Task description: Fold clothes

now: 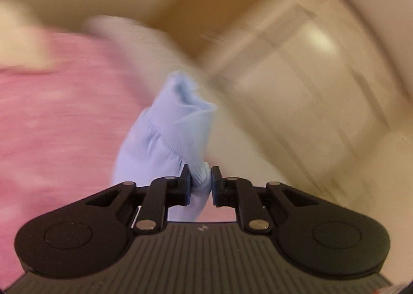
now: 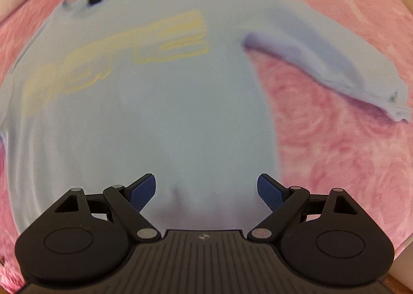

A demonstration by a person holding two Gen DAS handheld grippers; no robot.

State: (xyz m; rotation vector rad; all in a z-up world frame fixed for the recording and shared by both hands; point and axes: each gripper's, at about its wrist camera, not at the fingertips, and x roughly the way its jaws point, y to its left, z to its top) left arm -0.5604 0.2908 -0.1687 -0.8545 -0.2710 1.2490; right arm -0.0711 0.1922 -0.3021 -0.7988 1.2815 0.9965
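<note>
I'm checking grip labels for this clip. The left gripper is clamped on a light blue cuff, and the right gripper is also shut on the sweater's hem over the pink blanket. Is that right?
Not quite. The right gripper is open, its jaws spread wide above the light blue sweater on the pink blanket, as the right wrist view shows. The left gripper is indeed clamped on the cuff.

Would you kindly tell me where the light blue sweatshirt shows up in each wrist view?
Left wrist: a ribbed edge of the light blue sweatshirt bunched at centre, pinched in the jaws.
Right wrist: spread flat, filling the centre and left.
Shared landmark: the pink fuzzy blanket.
</note>
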